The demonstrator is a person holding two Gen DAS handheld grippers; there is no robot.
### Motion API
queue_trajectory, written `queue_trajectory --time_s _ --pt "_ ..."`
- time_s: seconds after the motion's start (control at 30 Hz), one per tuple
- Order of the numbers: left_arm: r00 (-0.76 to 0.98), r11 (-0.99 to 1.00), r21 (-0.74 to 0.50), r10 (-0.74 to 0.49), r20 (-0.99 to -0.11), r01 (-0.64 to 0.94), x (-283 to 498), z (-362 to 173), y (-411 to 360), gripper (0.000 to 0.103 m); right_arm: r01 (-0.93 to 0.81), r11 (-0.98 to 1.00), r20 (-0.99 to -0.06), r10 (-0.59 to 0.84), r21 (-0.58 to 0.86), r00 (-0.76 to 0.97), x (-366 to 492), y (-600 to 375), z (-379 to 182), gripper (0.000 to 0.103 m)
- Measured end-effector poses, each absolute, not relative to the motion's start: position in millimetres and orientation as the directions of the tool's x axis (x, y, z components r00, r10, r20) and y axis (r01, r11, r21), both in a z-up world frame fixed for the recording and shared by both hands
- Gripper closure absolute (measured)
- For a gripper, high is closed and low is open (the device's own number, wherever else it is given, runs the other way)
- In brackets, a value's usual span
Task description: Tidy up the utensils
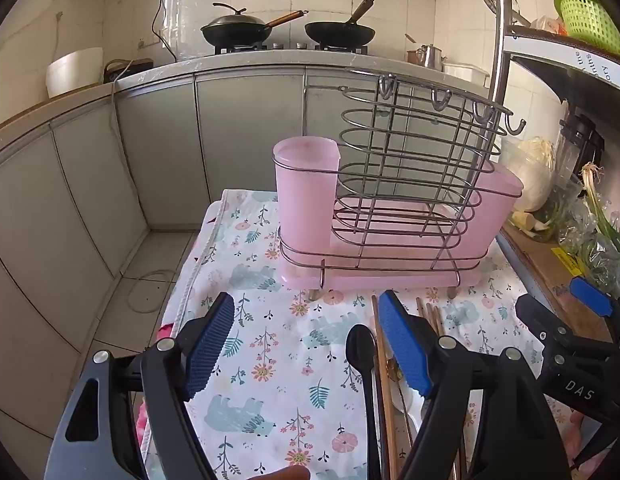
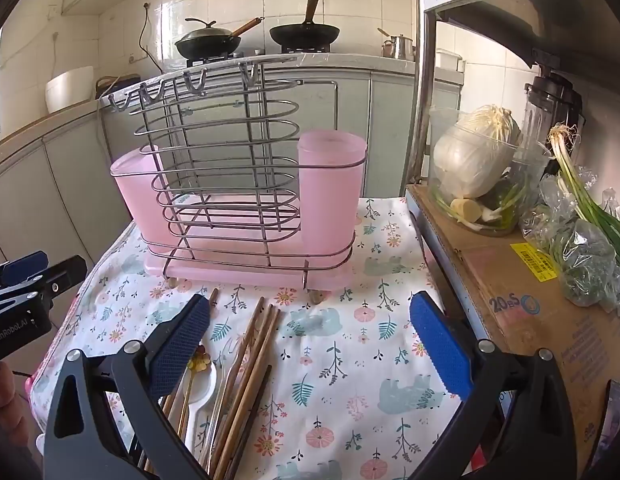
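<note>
A wire utensil rack [image 1: 410, 184] with pink plastic cups [image 1: 303, 184] and a pink drip tray stands at the far end of a floral cloth [image 1: 269, 360]; it also shows in the right wrist view [image 2: 237, 200]. Loose utensils lie on the cloth in front: a black spoon [image 1: 362, 356], wooden chopsticks [image 2: 249, 364], a white spoon [image 2: 199, 392] and a gold-handled utensil [image 2: 197, 364]. My left gripper [image 1: 310, 340] is open and empty above the cloth, left of the utensils. My right gripper [image 2: 310, 344] is open and empty above the chopsticks.
A cardboard box [image 2: 530, 300] with a cabbage in a clear container [image 2: 478, 168] and green onions [image 2: 590, 216] stands to the right. A metal shelf post [image 2: 426, 80] rises behind it. Kitchen cabinets and a stove with two pans [image 1: 285, 28] lie beyond.
</note>
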State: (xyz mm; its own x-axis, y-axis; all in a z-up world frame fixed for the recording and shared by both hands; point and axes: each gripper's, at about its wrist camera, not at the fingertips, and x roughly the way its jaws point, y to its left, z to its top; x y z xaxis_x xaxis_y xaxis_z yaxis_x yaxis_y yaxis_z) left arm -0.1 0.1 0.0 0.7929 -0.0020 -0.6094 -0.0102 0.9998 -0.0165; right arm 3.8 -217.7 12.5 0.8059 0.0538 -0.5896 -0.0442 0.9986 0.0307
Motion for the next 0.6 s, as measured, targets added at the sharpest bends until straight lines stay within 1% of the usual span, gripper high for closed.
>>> queue_trajectory --time_s 0.27,0.6 --pt "0.794 1.0 -0.022 -0.006 -0.608 -0.009 0 0 0 0.029 -0.046 0.998 -0.583 0.057 0.034 0.81 2 -220 18 0.003" --pt "0.799 0.999 -0.031 -0.012 -0.602 -0.008 -3 9 0 0.029 -0.052 0.998 -0.553 0.059 0.028 0.831 -3 -217 28 0.003"
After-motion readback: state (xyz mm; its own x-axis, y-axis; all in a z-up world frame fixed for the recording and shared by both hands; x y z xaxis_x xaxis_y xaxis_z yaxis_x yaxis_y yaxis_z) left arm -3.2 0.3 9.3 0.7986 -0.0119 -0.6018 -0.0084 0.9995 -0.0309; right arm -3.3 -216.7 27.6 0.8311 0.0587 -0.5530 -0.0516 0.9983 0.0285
